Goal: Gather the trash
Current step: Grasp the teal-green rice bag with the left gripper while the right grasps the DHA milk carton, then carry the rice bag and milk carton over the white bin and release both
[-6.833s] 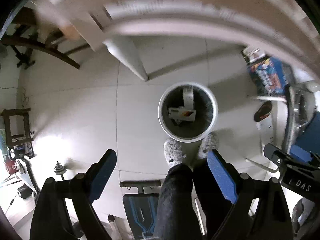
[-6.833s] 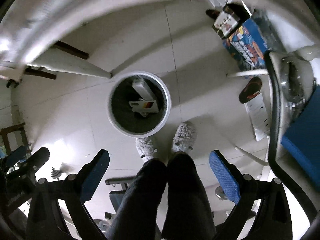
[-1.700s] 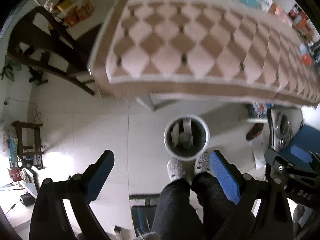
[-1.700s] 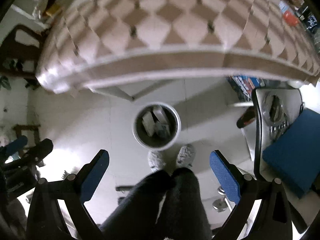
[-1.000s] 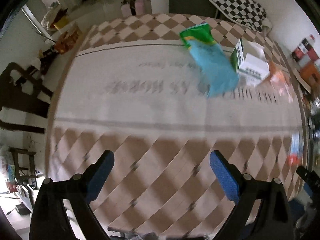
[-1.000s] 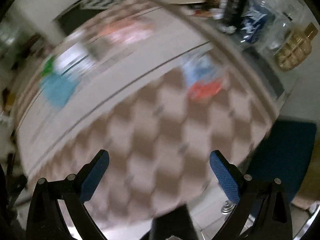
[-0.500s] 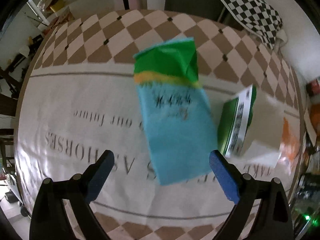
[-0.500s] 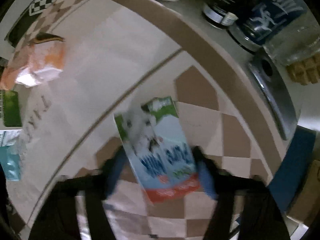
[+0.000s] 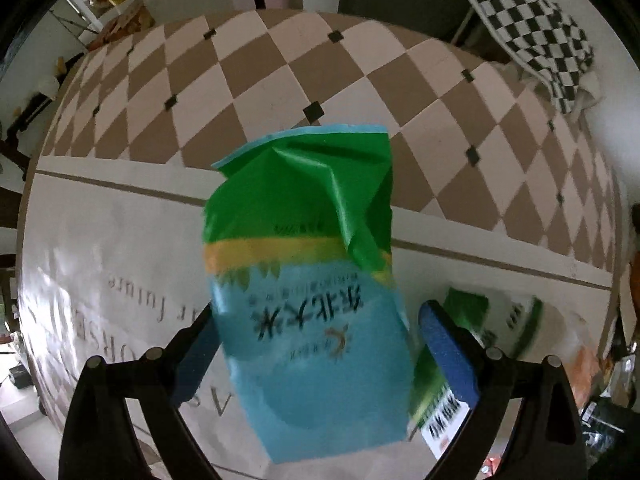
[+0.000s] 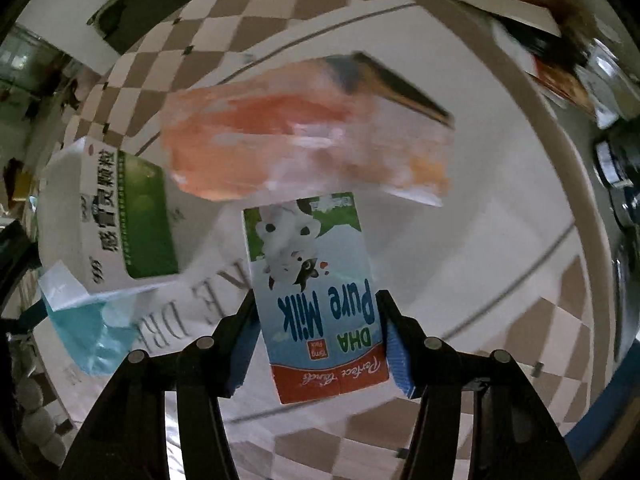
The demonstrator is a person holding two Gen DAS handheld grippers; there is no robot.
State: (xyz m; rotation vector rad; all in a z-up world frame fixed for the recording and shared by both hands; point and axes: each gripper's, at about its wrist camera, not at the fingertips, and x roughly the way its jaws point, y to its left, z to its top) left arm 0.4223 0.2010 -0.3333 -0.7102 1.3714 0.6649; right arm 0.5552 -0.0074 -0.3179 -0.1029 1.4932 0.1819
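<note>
A blue and green snack bag (image 9: 304, 280) lies on the tablecloth (image 9: 120, 240). My left gripper (image 9: 320, 332) points down over it, open, with the bag's lower half between the blue pads and a small gap at the right pad. To the bag's right lies a white and green box (image 9: 472, 320). My right gripper (image 10: 316, 320) is shut on a milk carton (image 10: 312, 280), a pad pressed against each side. Beyond the carton lies an orange translucent pack (image 10: 304, 136). To the carton's left are the white and green box (image 10: 112, 224) and the blue bag (image 10: 88, 328).
The table carries a brown and white checked cloth (image 10: 480, 220) with a printed middle band. Jars and bottles (image 10: 616, 160) crowd its right edge. A checkered folding chair (image 9: 532, 28) stands beyond the far side. A blue seat (image 10: 600, 420) shows past the near right edge.
Both grippers came from above the floor bin to the table. The left sank over the blue bag. The right closed on the milk carton and carried it toward the orange pack.
</note>
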